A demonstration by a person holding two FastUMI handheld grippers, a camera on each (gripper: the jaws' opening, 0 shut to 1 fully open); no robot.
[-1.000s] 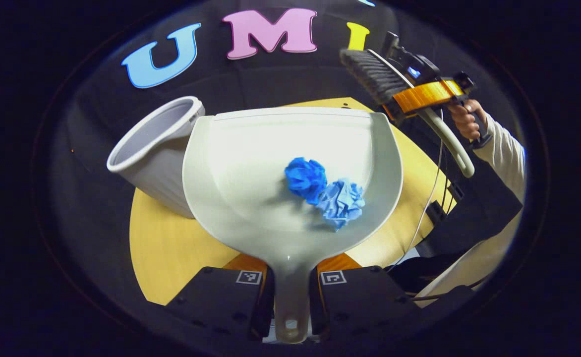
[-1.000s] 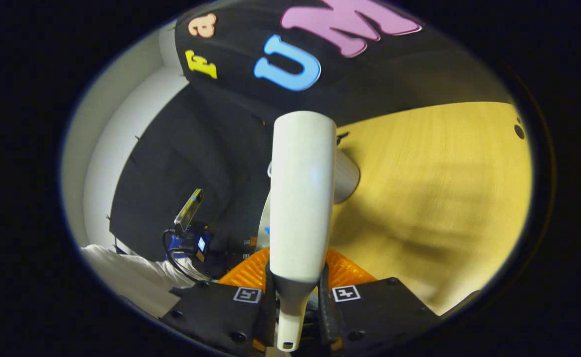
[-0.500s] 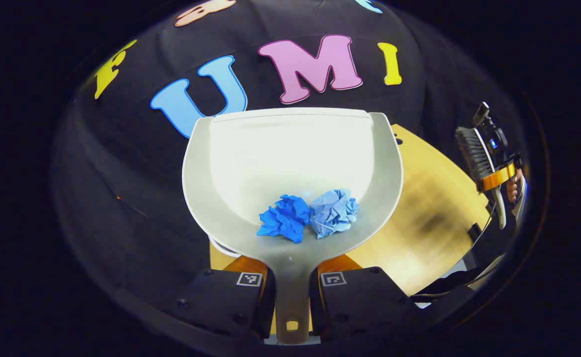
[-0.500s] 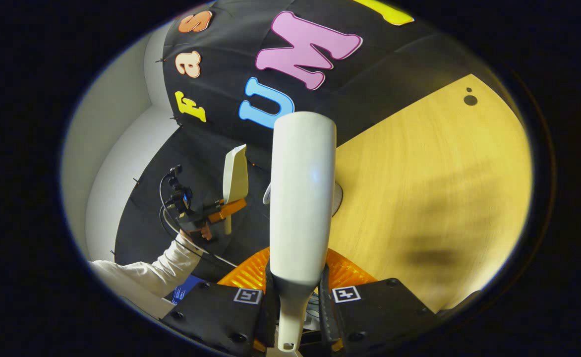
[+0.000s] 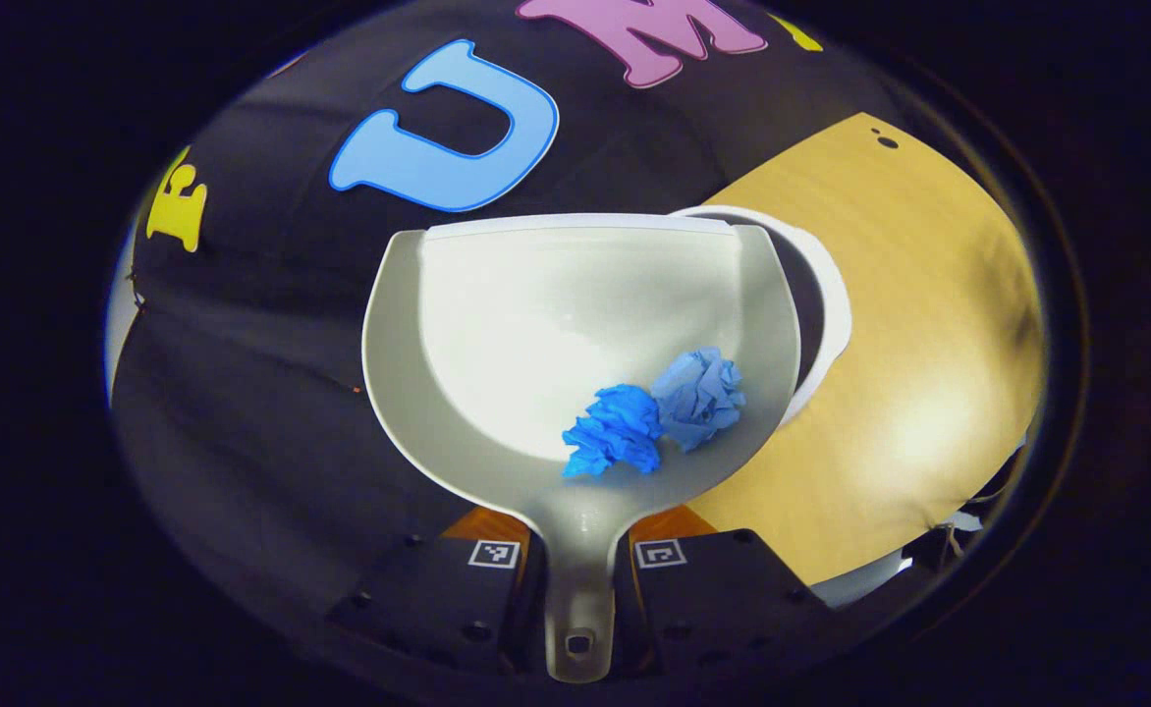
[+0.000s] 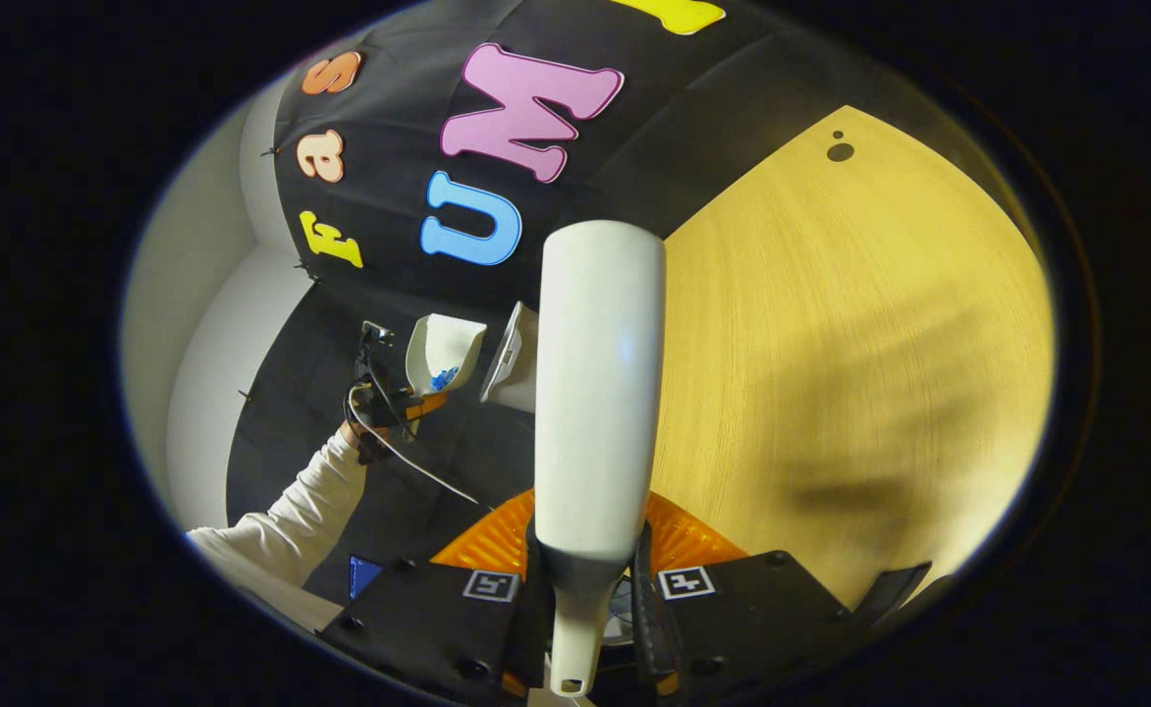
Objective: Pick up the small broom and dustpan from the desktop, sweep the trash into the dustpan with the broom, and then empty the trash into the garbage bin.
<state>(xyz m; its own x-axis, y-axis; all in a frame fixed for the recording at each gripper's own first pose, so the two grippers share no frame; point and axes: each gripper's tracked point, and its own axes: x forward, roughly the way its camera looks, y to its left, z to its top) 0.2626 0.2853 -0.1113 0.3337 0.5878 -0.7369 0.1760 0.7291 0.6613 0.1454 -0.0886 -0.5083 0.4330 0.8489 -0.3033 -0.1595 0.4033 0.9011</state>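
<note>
Moved: since half a second back I've swung the dustpan [image 5: 575,324] over, so the garbage bin [image 5: 831,304] rim now peeks out right behind its front edge.
Trash: both blue paper wads [image 5: 654,417] sit near the handle, not dumped yet.
Left gripper [image 5: 575,589]: clamped on the dustpan handle.
Right gripper [image 6: 585,609]: clamped on the broom [image 6: 600,393] handle, parked over the desktop [image 6: 850,373].
Room: open desktop to the bin's right, nothing crowding the pour.

A bare wooden counter [image 6: 850,344] spreads ahead and right of the claw; a pale wall [image 6: 202,324] rises far left.
</note>
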